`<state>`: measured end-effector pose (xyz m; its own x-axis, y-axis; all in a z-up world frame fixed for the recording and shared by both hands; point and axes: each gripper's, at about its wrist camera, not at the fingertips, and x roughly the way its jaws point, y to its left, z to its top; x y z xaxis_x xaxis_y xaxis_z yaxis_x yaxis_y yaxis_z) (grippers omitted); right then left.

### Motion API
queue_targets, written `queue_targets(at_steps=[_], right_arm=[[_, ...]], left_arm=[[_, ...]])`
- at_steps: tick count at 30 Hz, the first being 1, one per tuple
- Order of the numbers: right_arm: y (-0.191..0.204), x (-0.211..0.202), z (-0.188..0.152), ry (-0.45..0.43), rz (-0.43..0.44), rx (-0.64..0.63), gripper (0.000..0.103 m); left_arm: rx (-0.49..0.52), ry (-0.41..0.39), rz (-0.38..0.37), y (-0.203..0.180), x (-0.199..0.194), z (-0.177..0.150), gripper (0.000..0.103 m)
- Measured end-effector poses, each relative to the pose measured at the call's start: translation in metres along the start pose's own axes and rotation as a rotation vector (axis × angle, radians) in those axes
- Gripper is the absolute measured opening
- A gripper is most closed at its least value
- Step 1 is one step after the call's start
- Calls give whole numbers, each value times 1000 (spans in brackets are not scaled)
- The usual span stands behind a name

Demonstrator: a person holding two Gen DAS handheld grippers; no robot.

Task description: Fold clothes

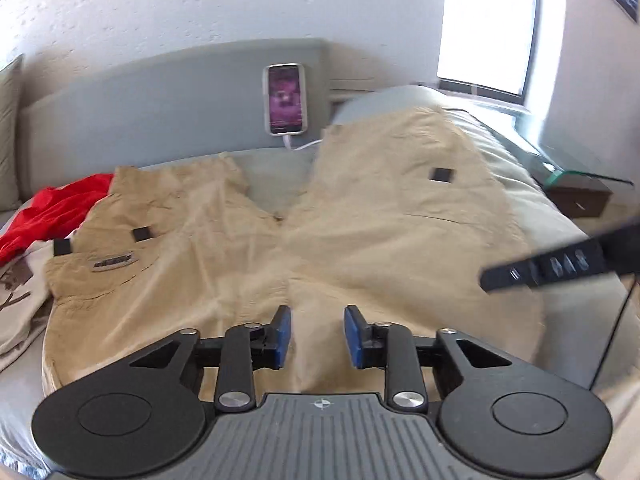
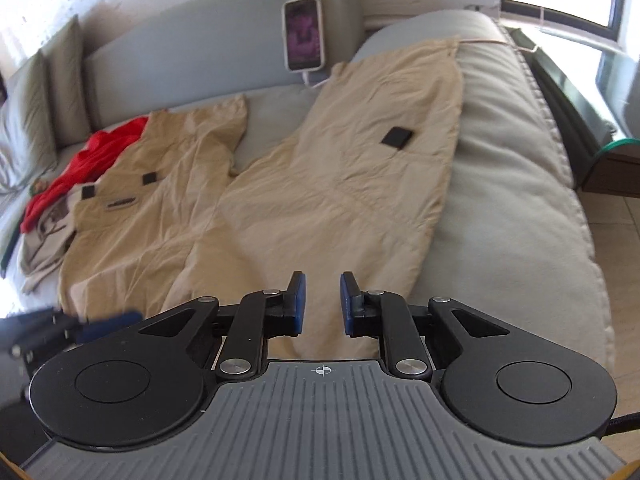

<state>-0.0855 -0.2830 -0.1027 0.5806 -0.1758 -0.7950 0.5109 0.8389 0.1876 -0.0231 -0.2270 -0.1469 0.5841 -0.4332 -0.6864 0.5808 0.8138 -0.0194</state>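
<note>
Khaki trousers [image 1: 304, 248] spread flat across the grey bed [image 2: 520, 216], waistband toward the near edge, the two legs fanning apart toward the headboard [image 1: 168, 96]. Right-hand leg running up over a grey pillow [image 1: 384, 100] near the far right corner; left-hand leg shorter in view, ending well short of the headboard. Small black patches [image 2: 396, 136] on both legs, plus a stitched label [image 1: 112, 261] on the left one. Fabric creased but lying in a single layer, nothing doubled over.

Left gripper [image 1: 317, 338] poised above the waistband middle, blue pads [image 1: 283, 336] standing a little apart with only cloth seen behind the gap, nothing pinched. Right gripper [image 2: 322, 304] poised over the trousers' near right part, blue pads [image 2: 299, 304] likewise slightly parted and gripping nothing. From the left wrist view, right gripper blurred at the right side over the bed's edge; from the right wrist view, left gripper blurred at the lower left.

Red garment [image 2: 92, 160] bunched at the left side of the bed, tucked partly under the left leg. Pale printed garment [image 1: 16, 292] just beside it, nearer the left edge. Phone [image 1: 285, 98] leaning upright against the headboard, screen lit, white cable [image 1: 300, 145] trailing from its base onto the bed. Olive cushions [image 2: 44, 108] propped at the far left corner. Bright window [image 1: 486, 28] beyond the right side, dark side table [image 1: 576, 196] below it.
</note>
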Motion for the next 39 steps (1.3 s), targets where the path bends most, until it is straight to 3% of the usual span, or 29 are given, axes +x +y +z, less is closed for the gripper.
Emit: queue_targets(at_steps=[3, 6, 10, 13, 15, 17, 20, 23, 25, 27, 32, 34, 39], right_arm=[[11, 23, -15, 76, -38, -59, 20], [13, 34, -36, 176, -112, -127, 17], [9, 14, -54, 245, -143, -111, 18], [15, -18, -51, 224, -128, -88, 24], [25, -46, -42, 184, -68, -55, 35], [43, -73, -27, 133, 2, -46, 42], [74, -106, 2, 61, 99, -44, 53], [104, -121, 36, 25, 163, -58, 55], [124, -115, 55, 25, 168, -97, 55], [145, -103, 71, 25, 151, -143, 55], [172, -54, 96, 36, 173, -203, 57], [177, -33, 103, 45, 193, -190, 62], [178, 20, 126, 82, 194, -115, 62]], left_arm=[[68, 231, -61, 1, 33, -15, 12], [191, 219, -60, -10, 15, -31, 12], [143, 286, -143, 6, -13, -20, 17], [124, 234, -177, 30, -47, -14, 26], [92, 181, -163, 51, -72, -5, 36], [51, 134, -136, 78, -92, 9, 39], [0, 86, -61, 114, -110, 32, 42], [-38, 54, 63, 143, -113, 52, 52], [-44, 43, 151, 159, -112, 59, 55], [-52, 40, 186, 172, -109, 65, 64], [-78, 65, 206, 199, -82, 71, 65], [-103, 82, 200, 209, -69, 73, 65], [-102, 104, 184, 229, -35, 92, 65]])
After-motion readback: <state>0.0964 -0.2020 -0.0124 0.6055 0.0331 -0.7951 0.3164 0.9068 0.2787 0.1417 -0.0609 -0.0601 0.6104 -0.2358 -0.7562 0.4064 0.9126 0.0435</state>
